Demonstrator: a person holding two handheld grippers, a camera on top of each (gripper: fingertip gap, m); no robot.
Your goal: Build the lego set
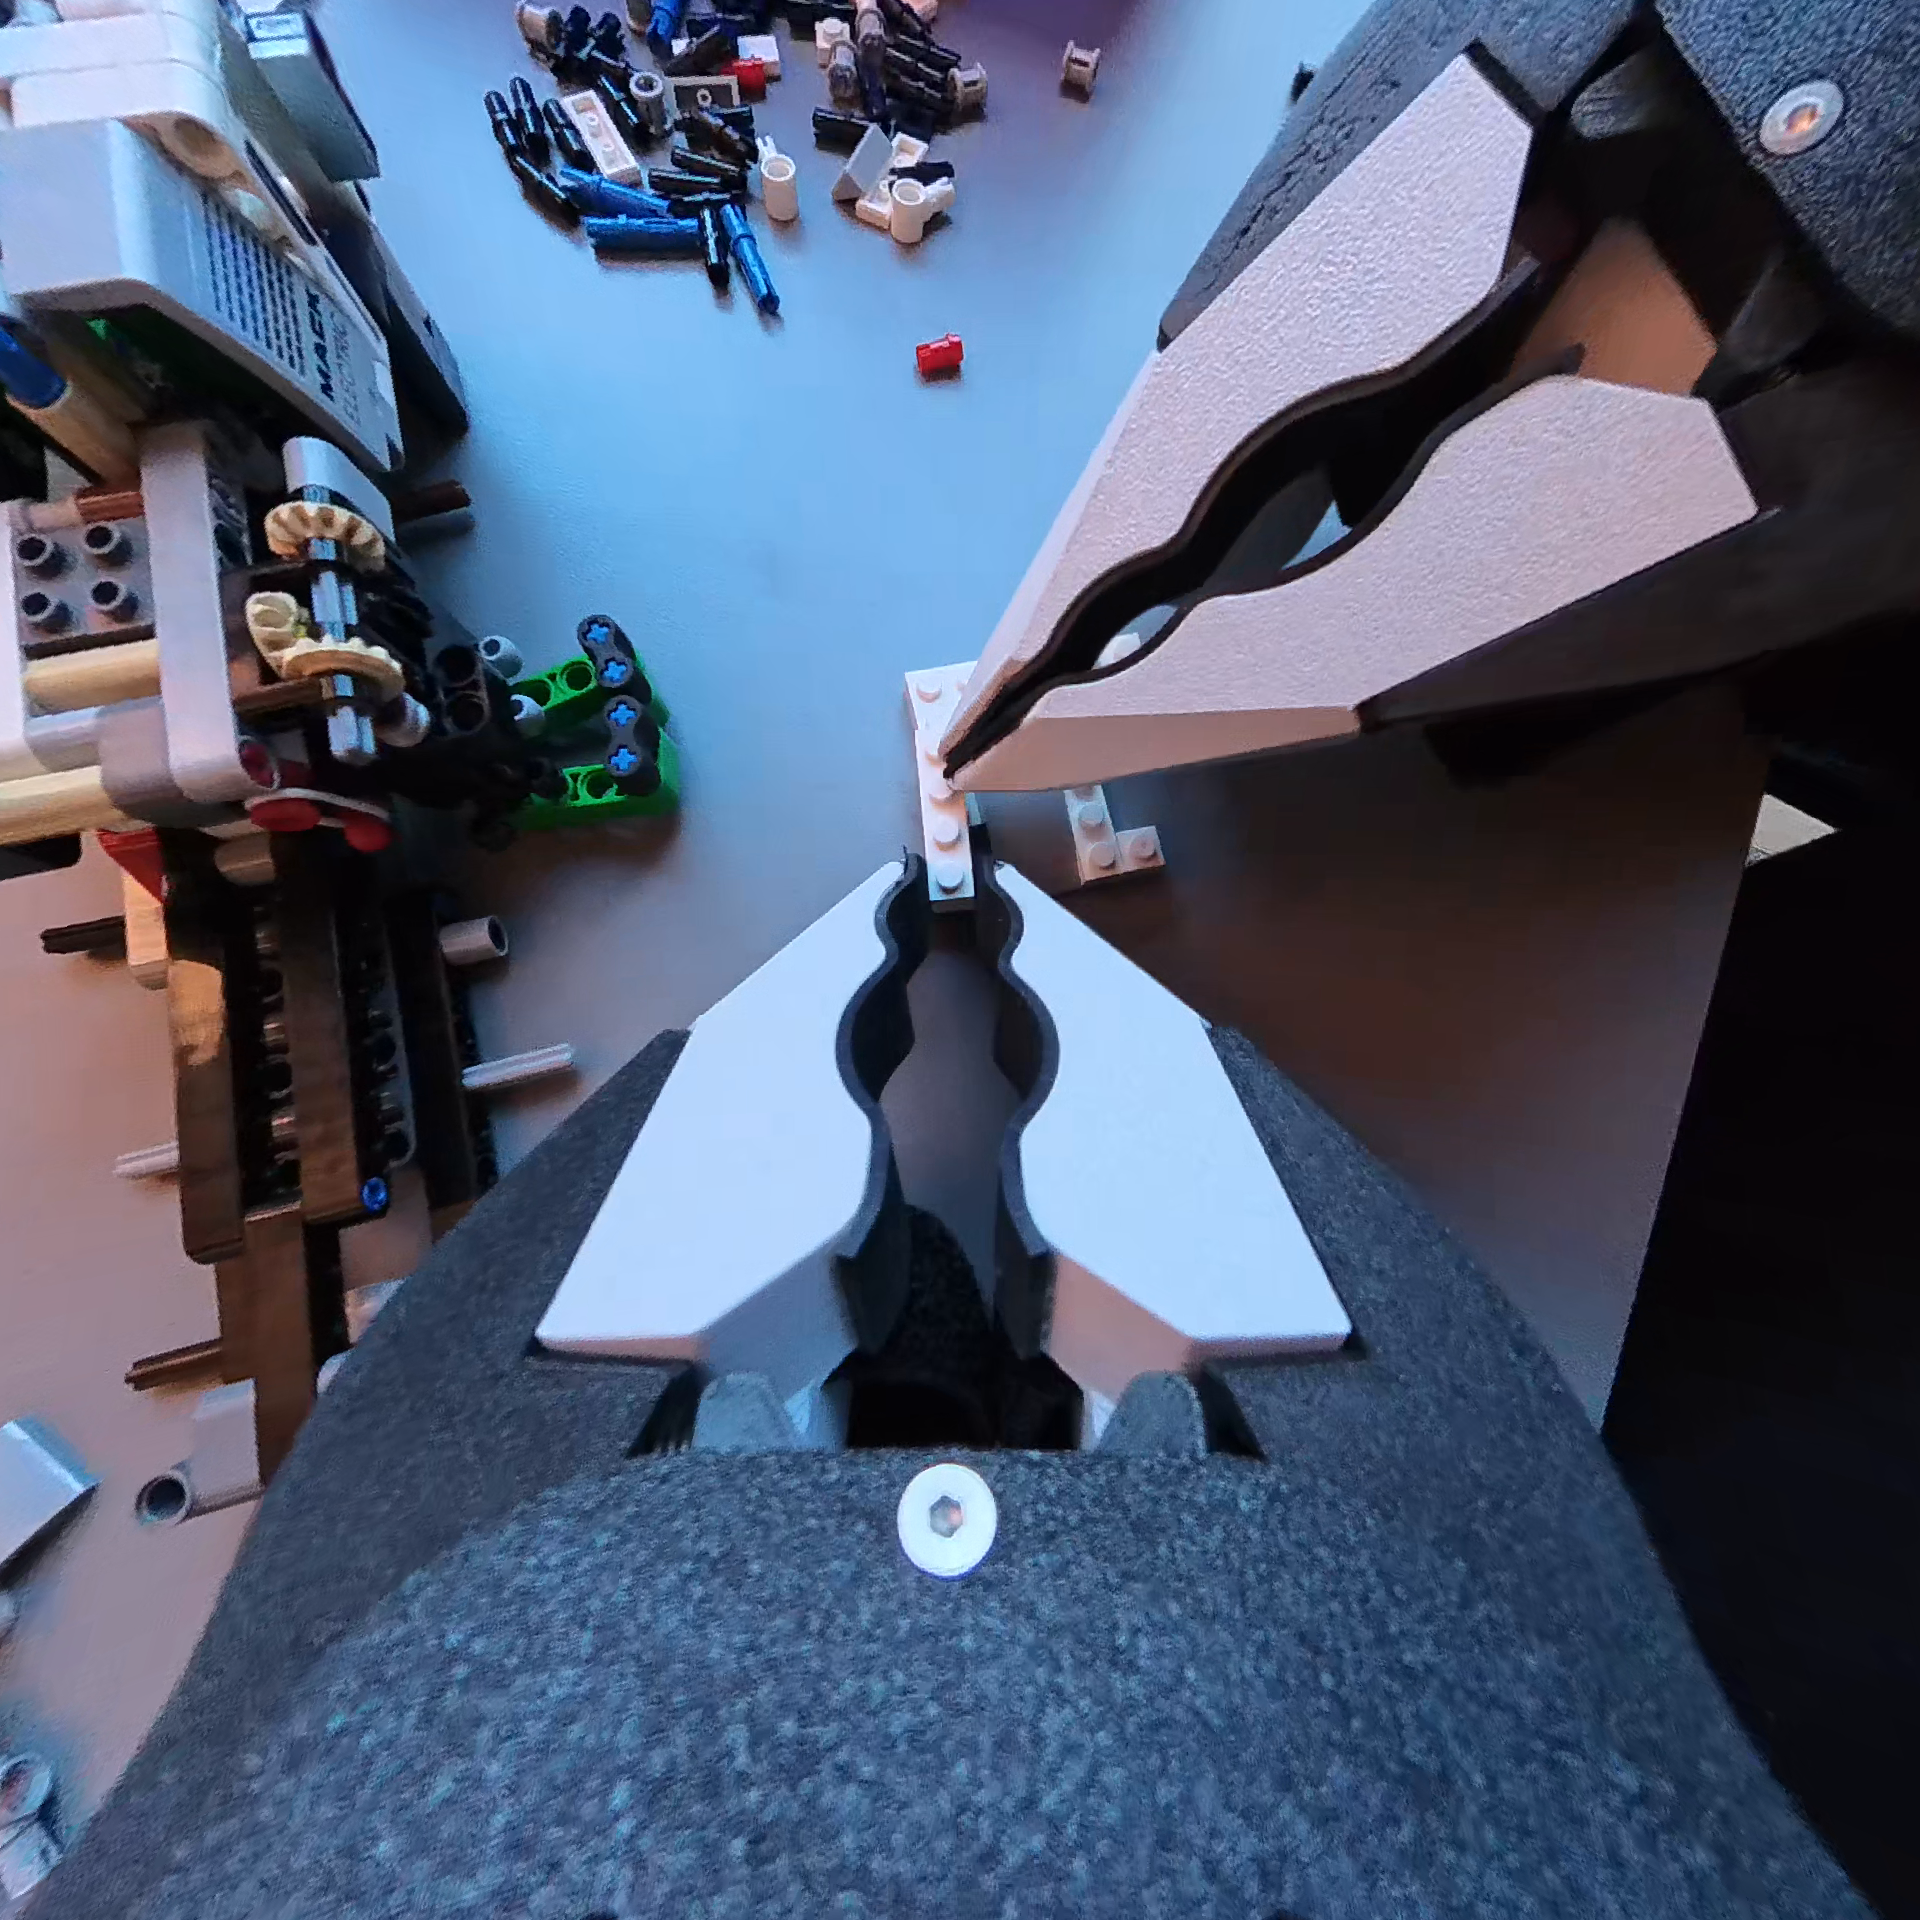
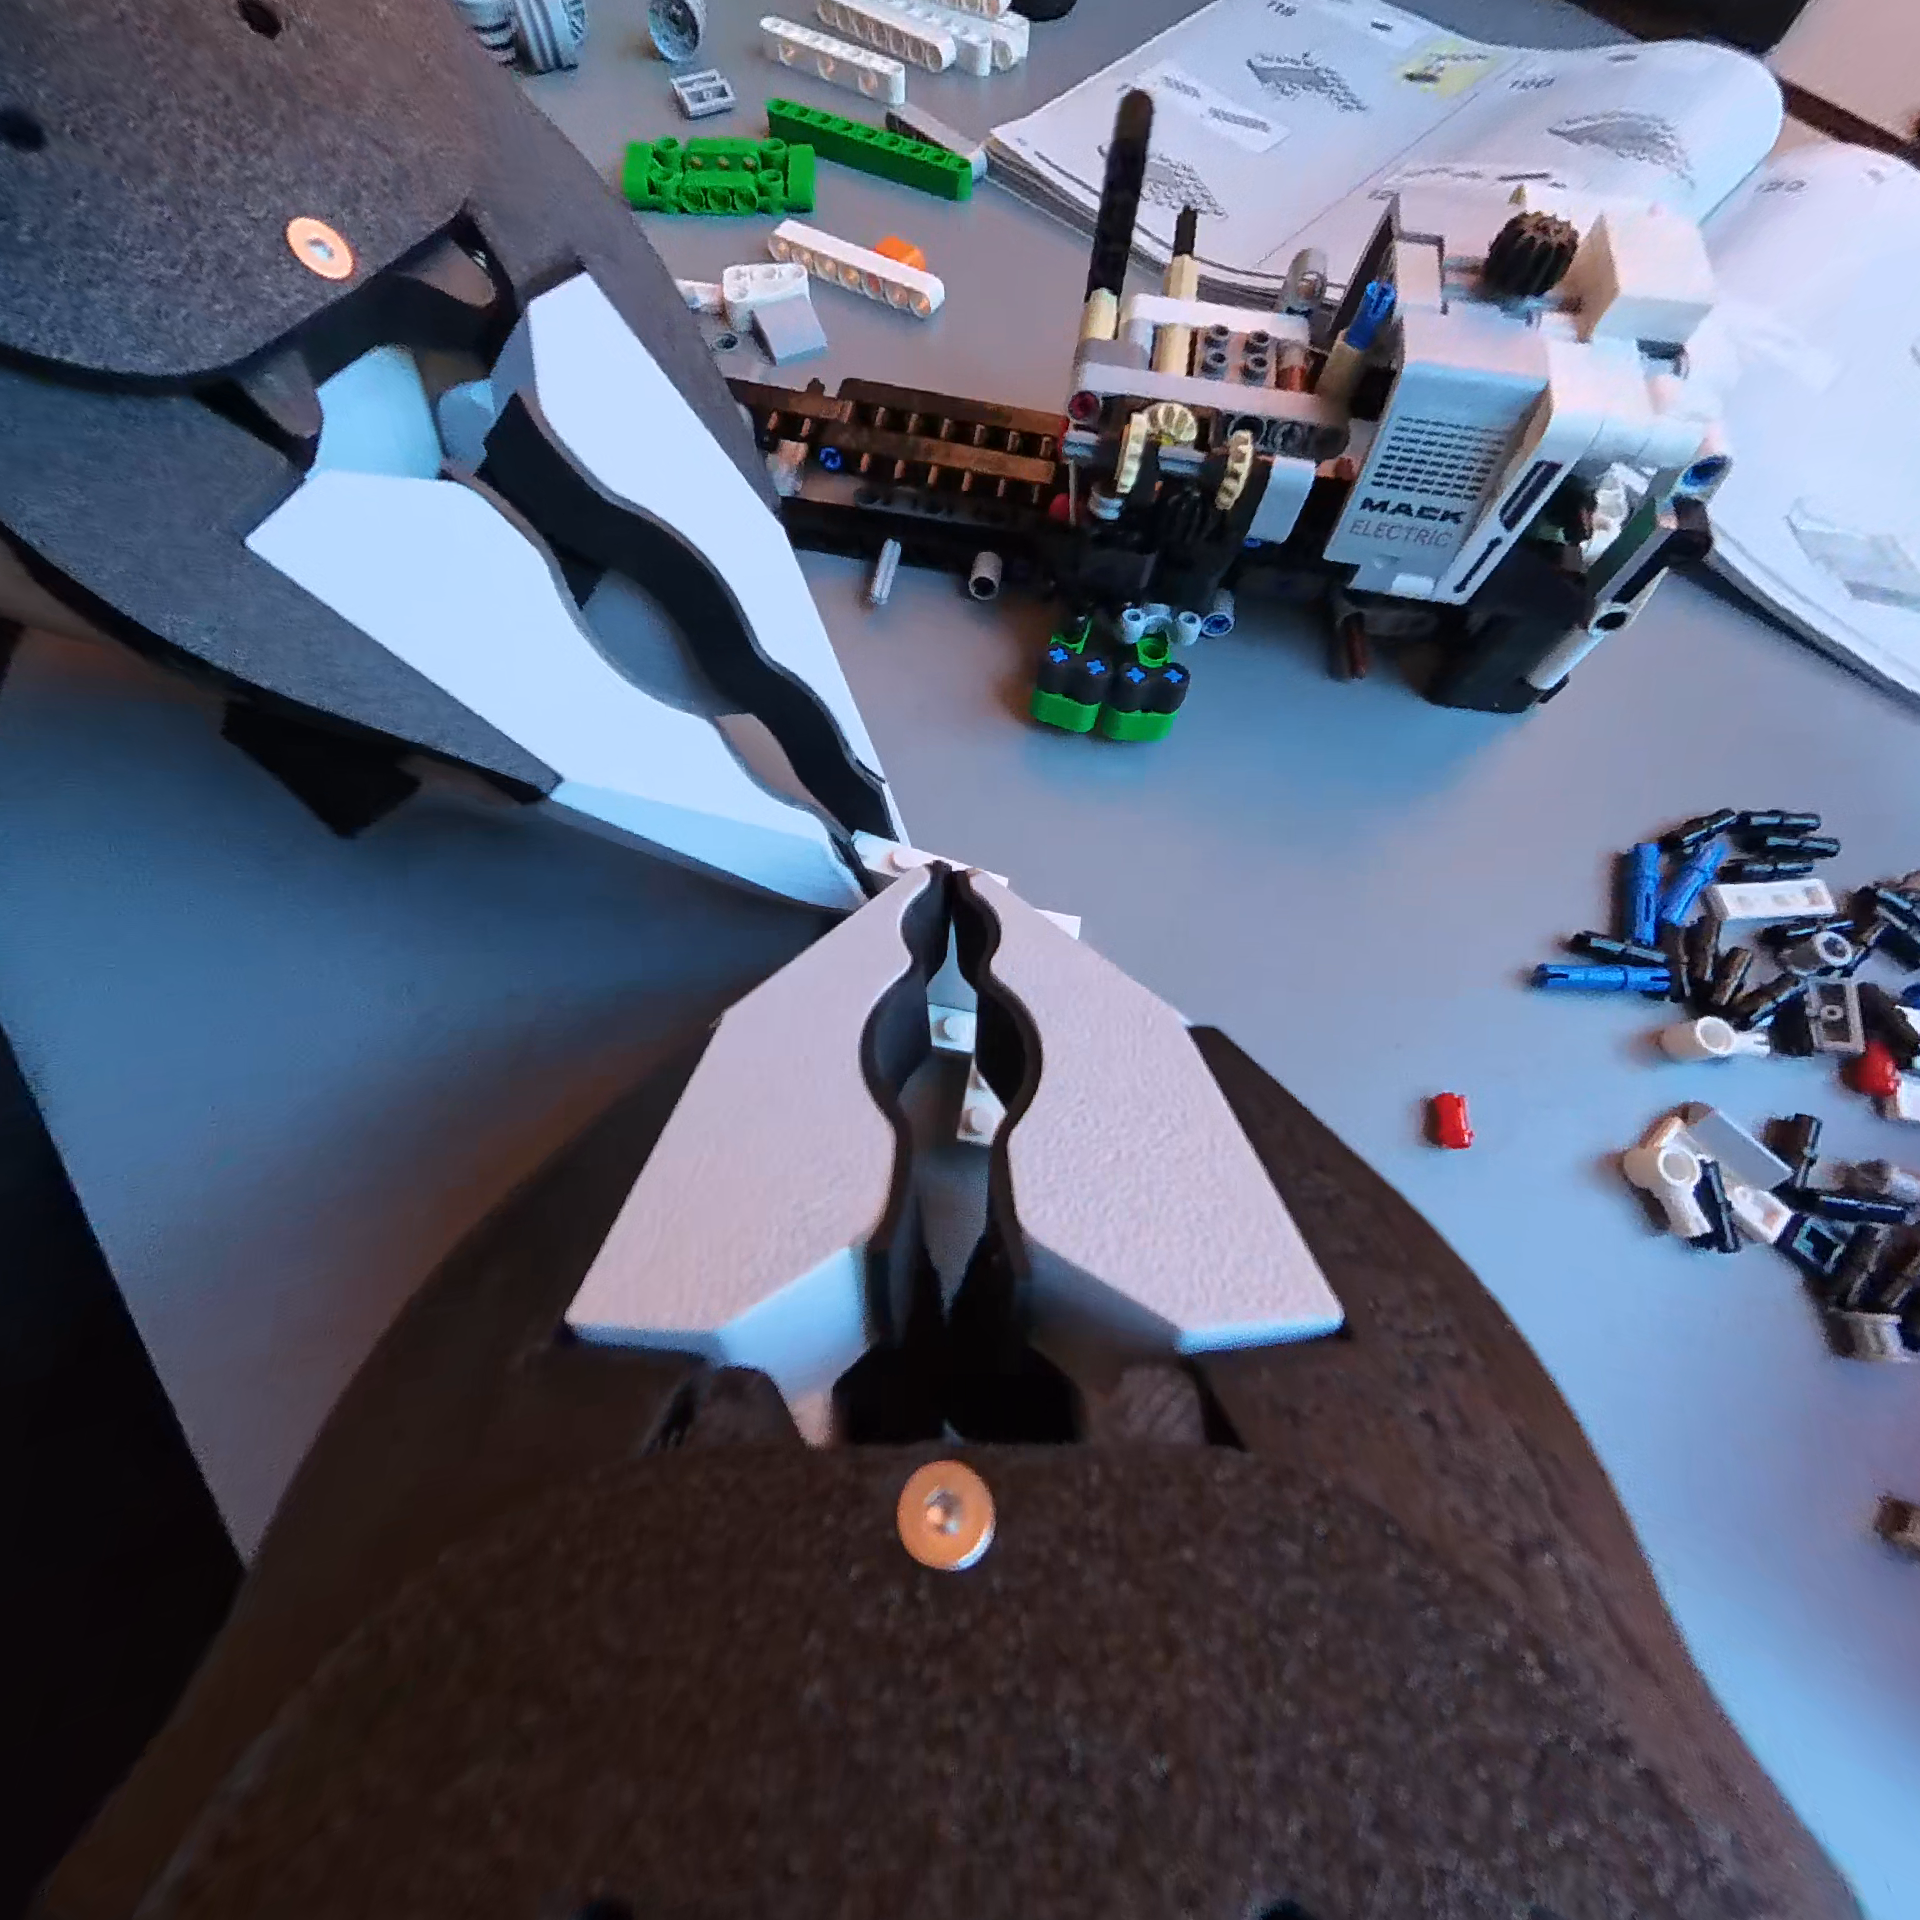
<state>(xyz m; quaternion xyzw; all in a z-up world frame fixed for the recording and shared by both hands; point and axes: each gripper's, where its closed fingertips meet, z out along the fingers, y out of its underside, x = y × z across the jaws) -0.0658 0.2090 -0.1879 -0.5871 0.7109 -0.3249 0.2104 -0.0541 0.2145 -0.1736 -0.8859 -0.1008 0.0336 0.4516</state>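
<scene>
My left gripper (image 1: pixel 951 883) is shut on the near end of a narrow white studded plate (image 1: pixel 943 821) and holds it out over the grey table (image 1: pixel 779 499). My right gripper (image 1: pixel 951 767) comes in from the upper right, shut with its pads together, and its tips rest on the plate's studs. In the right wrist view, my right gripper (image 2: pixel 951 878) is shut with nothing between its pads. It meets the left gripper (image 2: pixel 868 847), which holds the white plate (image 2: pixel 896 857). The half-built truck model (image 2: pixel 1351 468) stands beyond; it also shows in the left wrist view (image 1: pixel 208 520).
A second white plate (image 1: pixel 1107 842) lies on the table under my right gripper. A green and black part (image 1: pixel 603 727) sits by the truck. A small red piece (image 1: pixel 940 355) lies alone. A pile of pins and small parts (image 1: pixel 727 125) lies farther off. An open instruction booklet (image 2: pixel 1455 135) lies behind the truck. The tips of both grippers are at nearly the same place.
</scene>
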